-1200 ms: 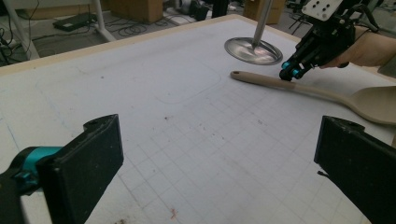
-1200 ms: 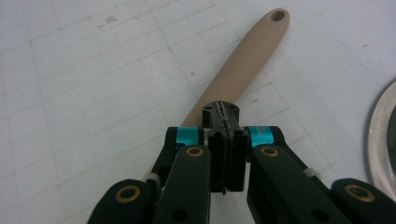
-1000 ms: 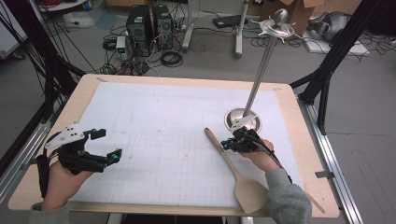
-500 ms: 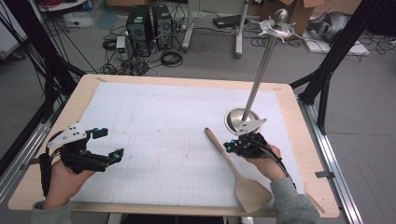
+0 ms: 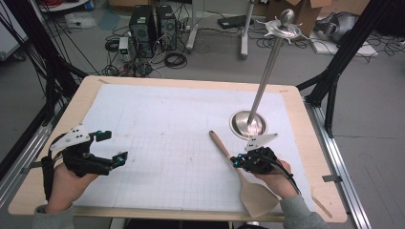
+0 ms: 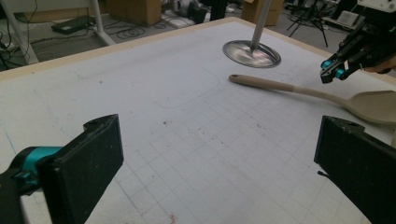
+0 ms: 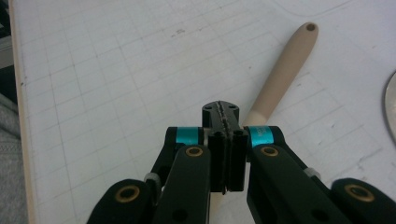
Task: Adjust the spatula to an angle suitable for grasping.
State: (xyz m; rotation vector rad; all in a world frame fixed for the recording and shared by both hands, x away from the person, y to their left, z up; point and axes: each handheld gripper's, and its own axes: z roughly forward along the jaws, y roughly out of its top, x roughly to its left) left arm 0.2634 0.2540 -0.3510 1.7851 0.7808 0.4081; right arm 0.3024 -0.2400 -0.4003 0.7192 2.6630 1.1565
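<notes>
The right tongs (image 5: 237,161) were clenched tight with nothing between them, poised just above the long beige wooden spatula (image 5: 239,174). The left tongs (image 5: 112,148) stood released and empty, well apart. The spatula lay flat (handle end away from the person, blade near the edge) on the white gridded counter (image 5: 162,124), beside a steel pole stand (image 5: 248,124). Cables littered the floor beyond.

A wooden table (image 5: 305,124) carries a white gridded mat (image 5: 167,138) over most of its top. On the mat, a beige wooden spatula (image 5: 239,171) lies toward five o'clock, blade nearest the person. A metal stand's round base (image 5: 248,125) rests at three o'clock, just beyond the spatula's handle end.
</notes>
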